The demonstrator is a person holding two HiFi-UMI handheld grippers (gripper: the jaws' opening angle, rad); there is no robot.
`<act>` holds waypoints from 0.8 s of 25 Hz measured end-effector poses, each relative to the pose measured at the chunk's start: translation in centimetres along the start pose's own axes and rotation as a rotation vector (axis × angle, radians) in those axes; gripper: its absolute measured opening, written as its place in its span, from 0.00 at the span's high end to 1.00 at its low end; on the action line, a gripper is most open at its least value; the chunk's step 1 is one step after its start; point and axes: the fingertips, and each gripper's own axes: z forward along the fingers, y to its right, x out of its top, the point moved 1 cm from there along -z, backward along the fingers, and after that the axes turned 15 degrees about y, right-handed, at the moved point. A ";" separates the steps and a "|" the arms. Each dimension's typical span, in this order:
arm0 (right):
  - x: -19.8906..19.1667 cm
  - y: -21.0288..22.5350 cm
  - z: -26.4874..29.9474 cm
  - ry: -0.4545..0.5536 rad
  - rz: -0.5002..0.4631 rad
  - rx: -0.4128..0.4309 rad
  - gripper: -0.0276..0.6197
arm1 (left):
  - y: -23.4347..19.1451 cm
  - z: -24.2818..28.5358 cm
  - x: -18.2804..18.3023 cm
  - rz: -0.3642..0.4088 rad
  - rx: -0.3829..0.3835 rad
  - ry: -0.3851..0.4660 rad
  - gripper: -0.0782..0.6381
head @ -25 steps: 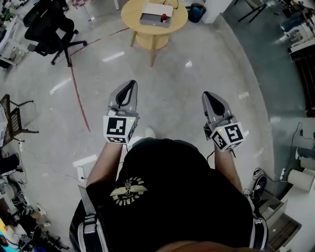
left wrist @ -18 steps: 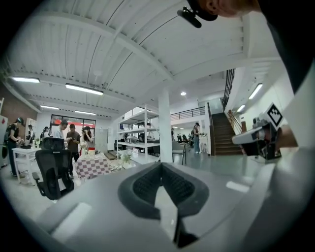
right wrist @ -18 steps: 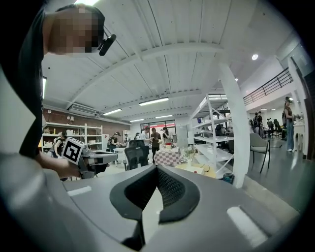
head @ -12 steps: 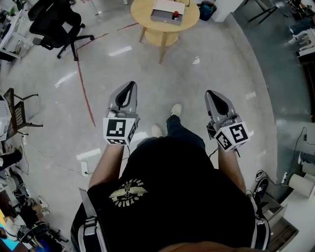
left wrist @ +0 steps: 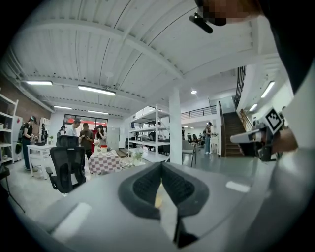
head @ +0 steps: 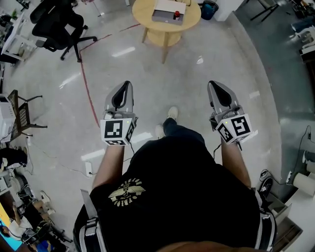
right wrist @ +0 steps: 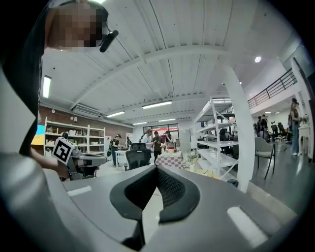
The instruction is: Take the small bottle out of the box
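Far ahead, at the top edge of the head view: the round wooden table (head: 142,15) is carrying the box (head: 165,9). A small red-topped item (head: 176,15) is showing at the box's right end. It is probably the small bottle, though it is too small to confirm.

- Progress: nothing is being handled yet. Both tools are hanging well apart from the table, so the approach, the grasp and the lift out are all judged to be outstanding.
- Left gripper (head: 124,86): its jaws are sitting clenched together with nothing between them.
- Right gripper (head: 215,84): its jaws are likewise pressed together and are holding nothing.
- Floor between person and table: polished and bare, and nothing is blocking the way.
- Surroundings:
  - A black office chair (head: 59,24) is standing off to the left.
  - A red floor line (head: 87,88) is running beside it.
  - A blue bin (head: 209,9) is sitting just right of the table.
  - Bystanders (left wrist: 74,130) are gathering near a checked-cloth table (left wrist: 103,160) in the left gripper view.
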 end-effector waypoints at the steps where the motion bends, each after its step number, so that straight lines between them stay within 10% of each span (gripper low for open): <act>1: 0.2 -0.1 0.1 0.005 0.000 0.000 0.95 | 0.0 0.2 0.2 0.000 -0.006 0.008 0.89; 20: -1.2 3.2 -1.1 -0.015 0.000 -0.091 0.95 | 0.7 2.5 -1.2 -0.035 0.003 -0.026 0.89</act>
